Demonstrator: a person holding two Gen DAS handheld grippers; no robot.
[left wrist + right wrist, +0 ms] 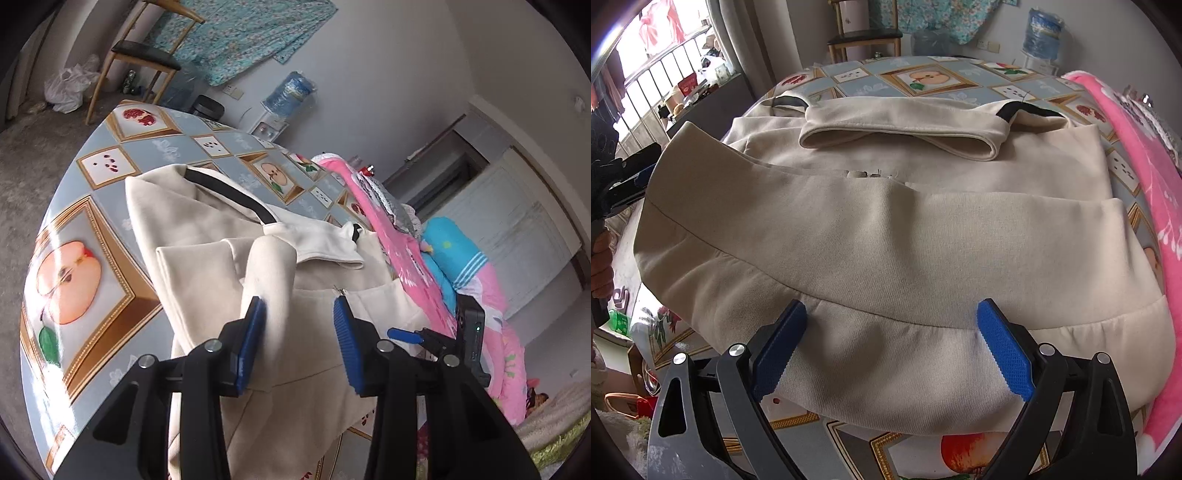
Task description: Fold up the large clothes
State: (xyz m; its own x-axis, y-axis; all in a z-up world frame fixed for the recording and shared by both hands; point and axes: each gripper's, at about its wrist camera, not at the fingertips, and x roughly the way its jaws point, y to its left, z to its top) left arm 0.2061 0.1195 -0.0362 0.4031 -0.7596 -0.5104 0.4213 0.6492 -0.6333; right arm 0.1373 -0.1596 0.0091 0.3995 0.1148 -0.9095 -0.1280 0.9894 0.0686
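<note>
A cream hooded jacket (886, 229) with black trim lies partly folded on the table, hood at the far side. It also shows in the left wrist view (229, 251). My left gripper (299, 314) is open, its blue pads either side of a raised fold of the cream cloth, above the garment's side. My right gripper (892, 317) is open over the ribbed hem at the near edge, pads spread wide, holding nothing. The right gripper's tip (406, 335) shows at the right of the left wrist view; the left gripper (631, 181) shows at the left edge of the right wrist view.
The table (92, 236) has a fruit-print oilcloth. A pink blanket (1145, 155) and a blue pillow (447, 254) lie along the table's side. A wooden chair (144, 51), a water dispenser (288, 96) and a white bag (70, 86) stand behind.
</note>
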